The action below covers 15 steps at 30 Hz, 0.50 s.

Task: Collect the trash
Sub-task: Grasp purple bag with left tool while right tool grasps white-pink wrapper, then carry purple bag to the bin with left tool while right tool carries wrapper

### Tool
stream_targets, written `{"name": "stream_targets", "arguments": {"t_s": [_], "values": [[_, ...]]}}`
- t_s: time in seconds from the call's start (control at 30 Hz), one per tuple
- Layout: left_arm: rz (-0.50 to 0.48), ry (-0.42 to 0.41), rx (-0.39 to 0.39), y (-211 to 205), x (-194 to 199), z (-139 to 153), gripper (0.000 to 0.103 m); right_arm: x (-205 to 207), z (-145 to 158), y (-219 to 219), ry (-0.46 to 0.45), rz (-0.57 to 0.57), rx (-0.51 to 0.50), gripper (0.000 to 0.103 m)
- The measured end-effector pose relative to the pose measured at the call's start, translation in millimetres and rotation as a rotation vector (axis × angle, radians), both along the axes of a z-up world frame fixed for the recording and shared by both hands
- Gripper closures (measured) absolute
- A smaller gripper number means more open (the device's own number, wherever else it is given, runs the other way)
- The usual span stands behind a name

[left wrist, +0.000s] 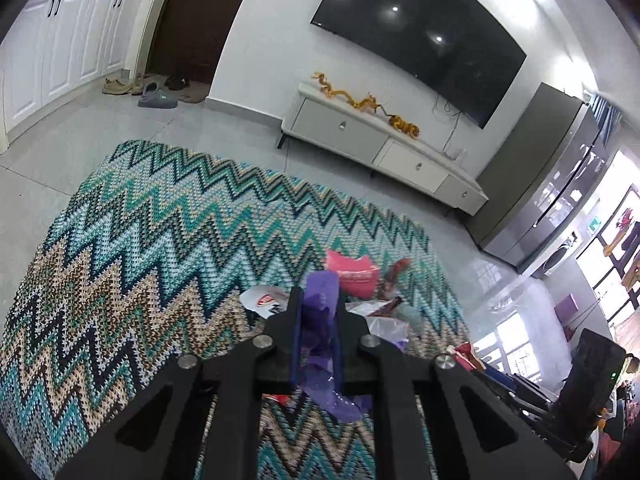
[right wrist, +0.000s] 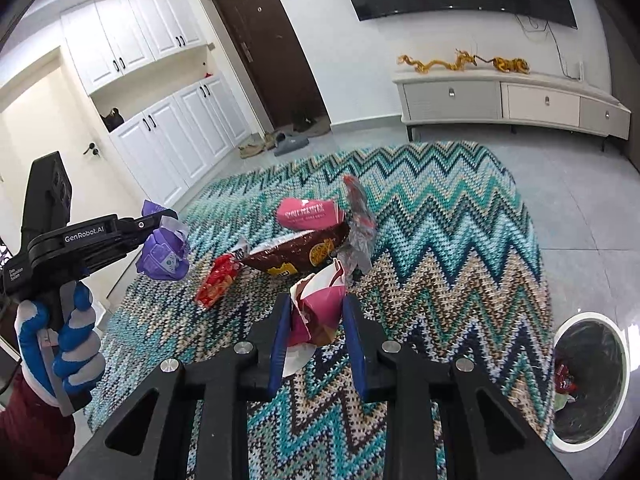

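Right wrist view, from nine o'clock across: a gloved hand (right wrist: 60, 344) holds the left tool (right wrist: 160, 224), pinching a crumpled purple wrapper (right wrist: 164, 252) clear above the zigzag rug (right wrist: 460, 240). At the rug's centre lie a red packet (right wrist: 216, 284), a brown snack bag (right wrist: 292, 256), a pink packet (right wrist: 308, 214) and a clear wrapper (right wrist: 360, 228), close together. At six o'clock the right tool (right wrist: 316, 336) pinches a torn pink-and-white wrapper (right wrist: 320, 308) between its blue pads. At four o'clock a white-rimmed bin (right wrist: 616, 384) stands on the floor beside the rug, trash inside.
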<state>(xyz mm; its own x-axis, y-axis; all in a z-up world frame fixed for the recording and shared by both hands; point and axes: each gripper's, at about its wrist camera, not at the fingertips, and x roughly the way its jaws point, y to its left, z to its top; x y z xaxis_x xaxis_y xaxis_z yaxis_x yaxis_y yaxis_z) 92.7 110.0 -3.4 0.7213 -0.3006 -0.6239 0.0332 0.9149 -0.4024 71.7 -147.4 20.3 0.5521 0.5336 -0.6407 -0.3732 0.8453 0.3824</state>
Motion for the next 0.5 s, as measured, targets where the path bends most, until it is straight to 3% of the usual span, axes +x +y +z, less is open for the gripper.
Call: {"name": "stream_targets", "arguments": {"t_s": [0.27, 0.5], "values": [[-0.113, -0.031, 0.028, -57, 4, 25, 0.092, -8, 20, -43, -0.064, -0.072, 0.012, 0.078], [-0.296, -0.007, 0.073, -162, 33, 25, 0.092, -8, 19, -125, -0.074, -0.249, -0.037, 0.078]]}}
